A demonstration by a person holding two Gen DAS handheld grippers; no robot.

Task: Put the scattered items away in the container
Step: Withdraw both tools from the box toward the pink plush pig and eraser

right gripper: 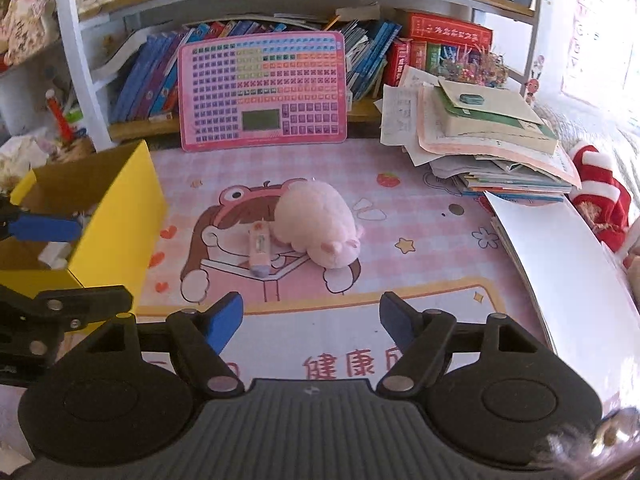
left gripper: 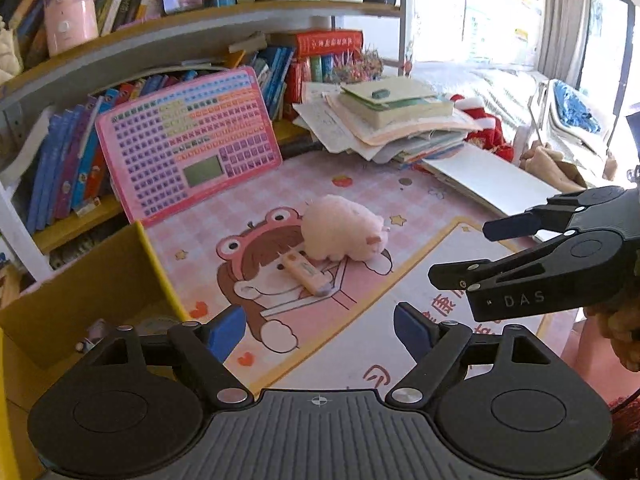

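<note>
Right wrist view: your right gripper (right gripper: 311,322) and left gripper (left gripper: 320,330) both hang spread and empty, since the plush pig (right gripper: 316,224) and pen (right gripper: 259,250) lie touching mid-mat, the yellow box (right gripper: 120,216) waiting at the mat's left edge.

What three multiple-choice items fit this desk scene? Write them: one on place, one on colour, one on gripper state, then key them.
1. Where does the pink plush toy lie?
A. inside the box
B. on the desk mat, touching the correction tape
C. on the book stack

2. What colour is the box?
A. yellow
B. green
C. white

3. How do the two grippers stand?
A. both shut on items
B. left holds the plush
C. both open, holding nothing

Key: 1 B, the plush rests on the desk mat against the correction tape. 2 A, its outer walls are yellow. 3 C, the left gripper and right gripper show wide gaps.
</note>
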